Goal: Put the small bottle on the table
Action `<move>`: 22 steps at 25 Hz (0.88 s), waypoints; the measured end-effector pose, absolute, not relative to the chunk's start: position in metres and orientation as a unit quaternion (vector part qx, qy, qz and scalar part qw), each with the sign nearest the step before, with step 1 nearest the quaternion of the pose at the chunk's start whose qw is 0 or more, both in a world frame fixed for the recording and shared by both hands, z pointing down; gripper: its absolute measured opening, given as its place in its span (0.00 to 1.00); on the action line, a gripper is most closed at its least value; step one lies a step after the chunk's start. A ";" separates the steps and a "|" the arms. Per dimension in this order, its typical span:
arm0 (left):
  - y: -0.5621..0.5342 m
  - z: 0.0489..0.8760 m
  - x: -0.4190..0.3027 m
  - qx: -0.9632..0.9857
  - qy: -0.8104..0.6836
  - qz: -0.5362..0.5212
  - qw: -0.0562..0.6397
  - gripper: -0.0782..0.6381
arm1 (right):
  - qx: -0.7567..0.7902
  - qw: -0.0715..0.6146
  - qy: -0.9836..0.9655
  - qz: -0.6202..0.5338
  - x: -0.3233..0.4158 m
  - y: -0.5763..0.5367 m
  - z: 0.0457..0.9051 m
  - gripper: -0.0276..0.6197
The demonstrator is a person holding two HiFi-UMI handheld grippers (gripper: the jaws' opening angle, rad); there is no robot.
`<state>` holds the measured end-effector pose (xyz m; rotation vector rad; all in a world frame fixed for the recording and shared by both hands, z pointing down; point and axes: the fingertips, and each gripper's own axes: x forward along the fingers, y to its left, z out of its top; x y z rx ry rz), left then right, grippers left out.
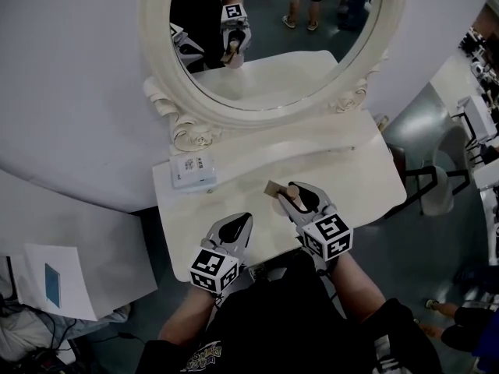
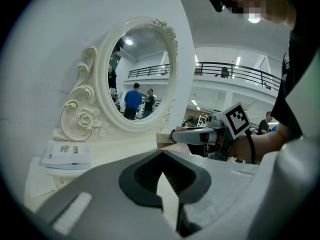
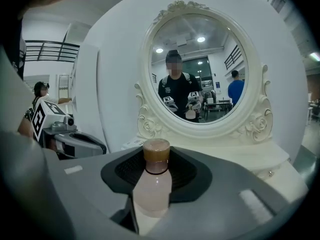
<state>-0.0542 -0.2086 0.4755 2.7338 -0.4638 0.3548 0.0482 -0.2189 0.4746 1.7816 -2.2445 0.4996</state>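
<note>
The small bottle [image 1: 281,195] is pale pink with a wooden-brown cap. My right gripper [image 1: 295,193] is shut on it, just above the front middle of the white dressing table [image 1: 343,170]. In the right gripper view the bottle [image 3: 152,189] stands upright between the jaws of the right gripper [image 3: 157,156], cap facing the mirror. My left gripper [image 1: 245,220] hovers at the table's front edge, left of the right one, jaws together and holding nothing. The left gripper [image 2: 162,156] view shows the right gripper [image 2: 200,134] with the bottle's cap [image 2: 162,140] sticking out beyond it.
An oval mirror [image 1: 273,37] in a carved white frame stands at the back of the table. A small white box [image 1: 192,170] lies at the back left by the frame's base. A chair [image 1: 437,189] stands to the right. A sheet of paper [image 1: 54,279] lies lower left.
</note>
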 end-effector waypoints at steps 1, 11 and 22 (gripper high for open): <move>-0.210 0.476 -0.052 0.962 -0.168 0.125 0.173 0.11 | 0.606 0.116 -0.769 0.171 0.051 -0.221 0.475 0.30; -0.225 0.472 -0.020 0.953 -0.213 0.119 0.177 0.11 | 0.577 0.130 -0.788 0.171 0.089 -0.246 0.483 0.30; -0.223 0.485 0.015 0.939 -0.255 0.126 0.196 0.11 | 0.535 0.147 -0.815 0.170 0.118 -0.280 0.500 0.30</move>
